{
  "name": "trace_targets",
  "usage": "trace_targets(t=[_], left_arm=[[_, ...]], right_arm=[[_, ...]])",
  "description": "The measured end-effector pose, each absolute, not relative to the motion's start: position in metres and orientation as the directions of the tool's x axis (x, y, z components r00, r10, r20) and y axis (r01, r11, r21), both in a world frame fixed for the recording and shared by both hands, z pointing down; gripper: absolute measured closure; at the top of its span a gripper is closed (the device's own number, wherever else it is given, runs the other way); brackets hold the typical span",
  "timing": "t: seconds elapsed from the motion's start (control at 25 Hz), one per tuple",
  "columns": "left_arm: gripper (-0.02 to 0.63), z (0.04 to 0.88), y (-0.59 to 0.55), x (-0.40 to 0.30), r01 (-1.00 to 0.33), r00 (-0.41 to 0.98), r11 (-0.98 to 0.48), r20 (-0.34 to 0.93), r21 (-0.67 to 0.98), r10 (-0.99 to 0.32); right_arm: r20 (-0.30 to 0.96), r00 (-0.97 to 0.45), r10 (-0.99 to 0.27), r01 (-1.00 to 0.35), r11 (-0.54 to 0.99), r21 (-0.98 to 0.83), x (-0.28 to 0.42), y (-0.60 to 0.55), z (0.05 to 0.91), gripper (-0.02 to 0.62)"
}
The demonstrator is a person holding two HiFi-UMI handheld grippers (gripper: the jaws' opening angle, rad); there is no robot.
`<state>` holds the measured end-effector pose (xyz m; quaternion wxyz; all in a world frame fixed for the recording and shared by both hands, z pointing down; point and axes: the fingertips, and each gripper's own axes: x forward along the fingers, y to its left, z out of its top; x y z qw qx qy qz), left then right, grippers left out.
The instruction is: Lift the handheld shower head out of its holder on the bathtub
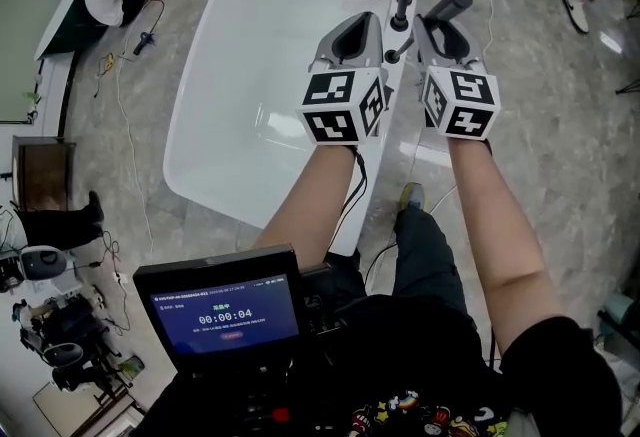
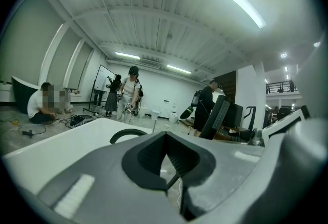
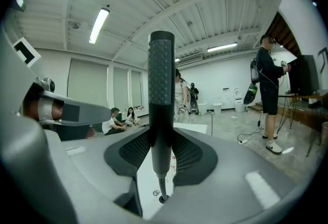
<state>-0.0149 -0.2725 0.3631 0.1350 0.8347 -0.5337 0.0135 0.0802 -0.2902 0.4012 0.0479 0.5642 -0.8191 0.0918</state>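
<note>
Open test hall: freestanding bathtub [image 1: 250, 65], whiteboard [image 2: 104, 77], ceiling strip lights [image 2: 238, 0].

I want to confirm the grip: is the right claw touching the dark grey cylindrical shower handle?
Touching. The right gripper view shows the right claw pressing its black pads against both sides of the dark grey cylindrical shower handle.

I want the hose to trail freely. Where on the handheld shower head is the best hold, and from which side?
Grip the handheld shower head midway along its slim, straight handle, coming from the side, square to it: it stands upright, and the hose leaves its bottom end.
</note>
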Motion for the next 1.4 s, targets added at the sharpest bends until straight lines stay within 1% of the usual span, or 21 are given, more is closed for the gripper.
trace_targets(t=[0.36, 0.68, 0.88, 1.12, 1.24, 1.4], left_arm=[[0.605, 0.286, -0.261, -0.004, -0.873, 0.475, -0.448, 0.124, 0.194, -0.871], [0.606, 0.232, -0.259, -0.003, -0.854, 0.508, -0.492, 0.075, 0.17, -0.858], [0.606, 0.197, -0.257, 0.008, -0.845, 0.523, -0.515, 0.023, 0.147, -0.852], [0.605, 0.14, -0.237, 0.009, -0.83, 0.546, -0.548, -0.047, 0.105, -0.836], [0.606, 0.124, -0.231, 0.012, -0.825, 0.556, -0.56, -0.068, 0.079, -0.829], [0.606, 0.119, -0.232, 0.008, -0.818, 0.567, -0.571, -0.075, 0.071, -0.82]], right_arm=[[0.106, -0.334, -0.937, -0.942, 0.329, -0.066, 0.088, -0.269, 0.304, 0.439], [0.0, -0.321, -0.947, -0.946, 0.321, -0.037, 0.092, -0.26, 0.216, 0.439], [-0.078, -0.314, -0.946, -0.948, 0.317, -0.03, 0.108, -0.245, 0.17, 0.439], [-0.162, -0.305, -0.938, -0.95, 0.312, -0.017, 0.109, -0.208, 0.109, 0.439], [-0.198, -0.304, -0.932, -0.95, 0.313, -0.013, 0.112, -0.194, 0.091, 0.437], [-0.213, -0.299, -0.93, -0.951, 0.31, -0.019, 0.109, -0.187, 0.085, 0.437]])
